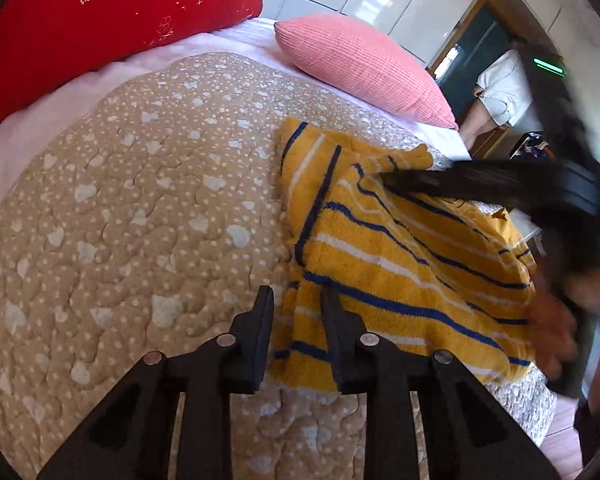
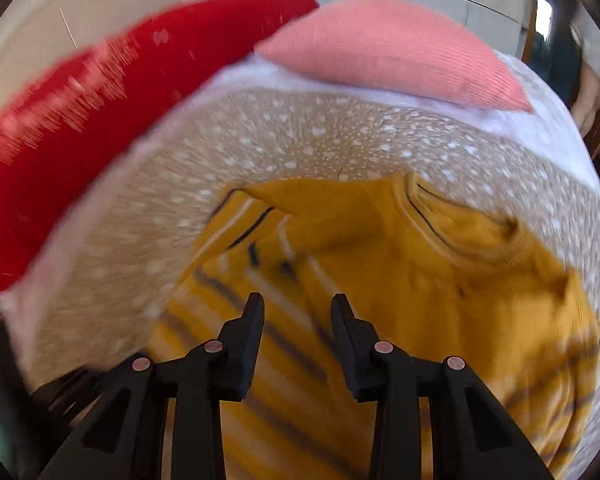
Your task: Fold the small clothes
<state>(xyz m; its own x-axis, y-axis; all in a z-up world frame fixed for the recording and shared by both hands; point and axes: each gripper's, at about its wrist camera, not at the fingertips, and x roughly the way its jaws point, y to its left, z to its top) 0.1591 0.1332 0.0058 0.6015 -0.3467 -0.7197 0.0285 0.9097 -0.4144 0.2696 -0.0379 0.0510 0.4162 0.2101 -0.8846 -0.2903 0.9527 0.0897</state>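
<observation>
A small yellow sweater (image 1: 384, 256) with blue and white stripes lies on the tan quilted bedspread (image 1: 140, 208). My left gripper (image 1: 298, 294) is open above the sweater's left edge and holds nothing. In the right wrist view the sweater (image 2: 380, 280) lies partly folded, with its collar at the upper right. My right gripper (image 2: 298, 300) is open just above the sweater's striped part and is empty; this view is motion-blurred. In the left wrist view the right gripper (image 1: 480, 188) shows as a dark blur over the sweater's far side.
A red pillow (image 1: 100, 28) and a pink pillow (image 1: 364, 68) lie at the head of the bed. The bed's edge and the floor (image 1: 560, 432) are at the right. A person (image 1: 500, 92) stands by a doorway beyond.
</observation>
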